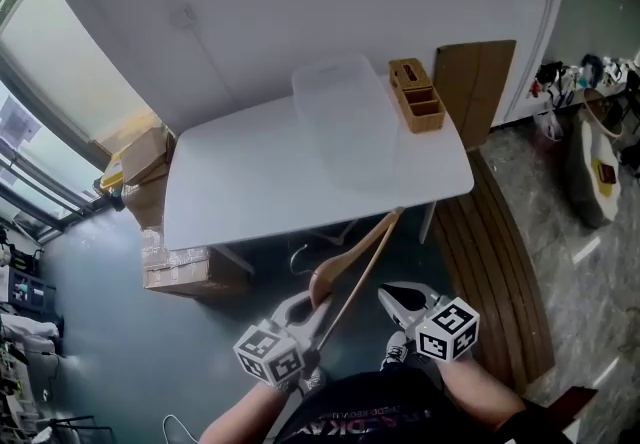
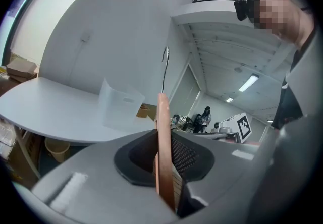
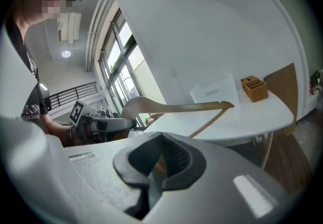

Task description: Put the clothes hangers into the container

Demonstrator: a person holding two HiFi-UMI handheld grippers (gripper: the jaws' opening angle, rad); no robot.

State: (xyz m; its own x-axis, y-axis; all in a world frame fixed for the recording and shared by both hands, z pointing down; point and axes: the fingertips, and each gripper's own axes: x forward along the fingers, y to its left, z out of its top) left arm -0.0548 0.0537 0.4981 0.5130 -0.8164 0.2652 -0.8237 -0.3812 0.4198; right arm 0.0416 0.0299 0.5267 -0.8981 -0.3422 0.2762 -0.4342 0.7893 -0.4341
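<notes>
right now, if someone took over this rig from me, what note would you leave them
Left tool: shut on the wooden hanger, held in the air in front of the white table.
Right tool: shut, nothing in it, beside the left.
Clear container: on the table, no hanger visible inside.
Done: one hanger gripped.
Left: carry it over and release it into the container.
</notes>
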